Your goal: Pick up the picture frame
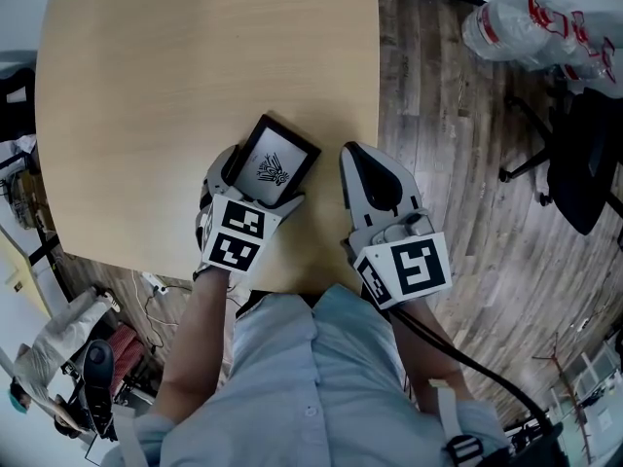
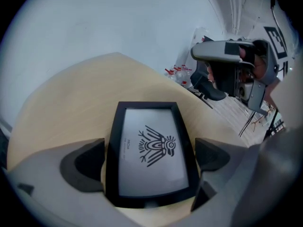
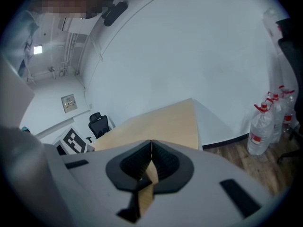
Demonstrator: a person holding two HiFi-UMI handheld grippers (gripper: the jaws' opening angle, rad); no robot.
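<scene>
Bright, even light; gripper views bulge, edges perhaps slightly soft

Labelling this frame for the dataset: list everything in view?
picture frame: 1, black, flat on the table near its front edge
table: 1, light wood, centre
water bottles: a few, clear with red caps, on the floor
office chair: 1, black, beside the bottles
floor: grey-brown wood planks
left gripper: 1, grey, open, jaws either side of the frame
right gripper: 1, grey, shut, empty, right of the frame
</scene>
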